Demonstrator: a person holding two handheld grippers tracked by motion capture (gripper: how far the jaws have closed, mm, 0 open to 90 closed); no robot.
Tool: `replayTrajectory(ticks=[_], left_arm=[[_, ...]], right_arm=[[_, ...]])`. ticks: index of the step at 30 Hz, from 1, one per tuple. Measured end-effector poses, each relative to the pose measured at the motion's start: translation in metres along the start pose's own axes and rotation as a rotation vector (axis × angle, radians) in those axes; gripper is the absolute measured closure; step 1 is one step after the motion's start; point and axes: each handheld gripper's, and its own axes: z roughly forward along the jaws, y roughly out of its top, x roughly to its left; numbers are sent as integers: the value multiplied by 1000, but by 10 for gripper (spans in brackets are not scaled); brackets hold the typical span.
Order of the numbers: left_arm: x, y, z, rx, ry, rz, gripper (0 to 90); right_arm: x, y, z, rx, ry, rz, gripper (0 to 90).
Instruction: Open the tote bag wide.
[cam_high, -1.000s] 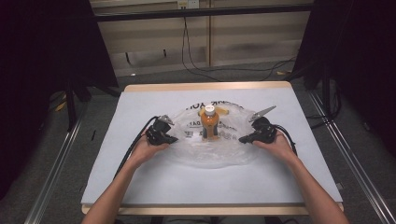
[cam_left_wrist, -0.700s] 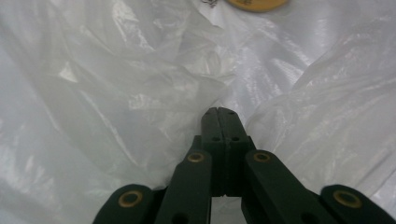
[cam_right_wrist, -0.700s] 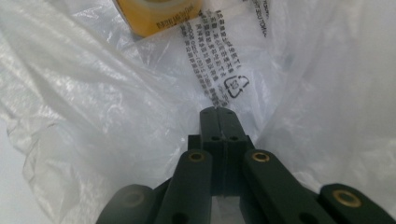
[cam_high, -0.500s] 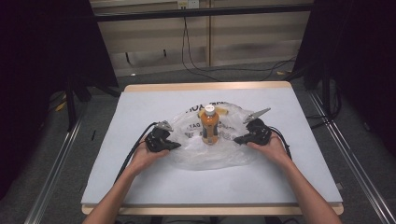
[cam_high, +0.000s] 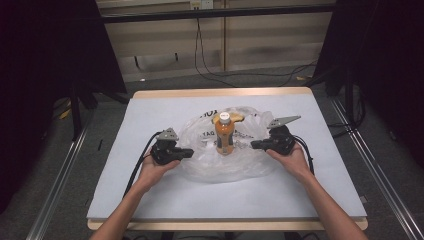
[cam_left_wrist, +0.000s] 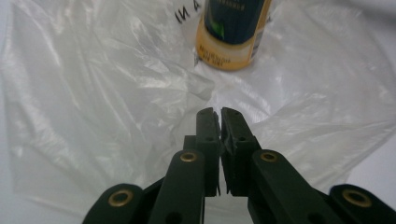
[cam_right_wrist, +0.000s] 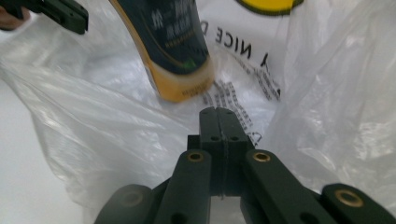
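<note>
A bottle (cam_high: 224, 137) of orange drink with a white cap and dark label stands upright on a crumpled clear plastic bag (cam_high: 220, 167) with black print. My left gripper (cam_high: 190, 152) lies at the bag's left edge, shut, its tips pointing at the bottle. My right gripper (cam_high: 254, 145) is at the bag's right side, also shut, tips close to the bottle. In the left gripper view the shut gripper (cam_left_wrist: 219, 112) hovers over bag film (cam_left_wrist: 93, 93) short of the bottle's base (cam_left_wrist: 233, 42). The right gripper view has the gripper (cam_right_wrist: 217, 111) near the bottle (cam_right_wrist: 173, 56). Whether film is pinched is unclear.
The bag lies on a white sheet (cam_high: 150, 115) over a wood-edged table. Metal rails (cam_high: 370, 160) run along both sides of the table, and cables trail across the floor behind it. The left gripper (cam_right_wrist: 60, 14) appears far off in the right gripper view.
Both hands have drawn slightly toward the person's side and inward along the bag. The bottle stays upright in about the same place.
</note>
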Motion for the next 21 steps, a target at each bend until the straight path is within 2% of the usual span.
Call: replayTrajectory(ticks=[1,5,7,10,11,12,14,15,16,17,18,21], left_arm=[[0,0,-2,-18,-9,-1,859],[-3,0,-14,-87,-26,-13,808],[-6,0,-18,-105,-27,-9,739],[-14,1,-24,-141,0,10,616],[-15,1,-25,-154,-5,15,589],[-16,1,-27,-160,12,24,554],[-17,0,-30,-178,35,19,405],[-18,1,-30,-188,42,0,316],[-17,1,-33,-193,66,3,263],[-17,0,-35,-201,86,6,239],[-16,0,-37,-220,80,-4,212],[-15,-1,-42,-230,110,-1,154]], right_arm=[[1,0,-3,-28,5,12,862],[4,1,-11,-75,-12,12,732],[7,2,-14,-104,-21,2,646],[12,3,-20,-158,-35,-3,470],[14,4,-22,-174,-46,-3,416],[15,4,-24,-187,-42,-5,393],[18,4,-28,-211,-75,-15,283],[19,4,-31,-226,-84,-8,231],[20,4,-33,-235,-88,-2,178],[21,4,-35,-249,-102,3,138],[21,3,-37,-261,-104,13,106],[21,1,-43,-291,-115,37,14]])
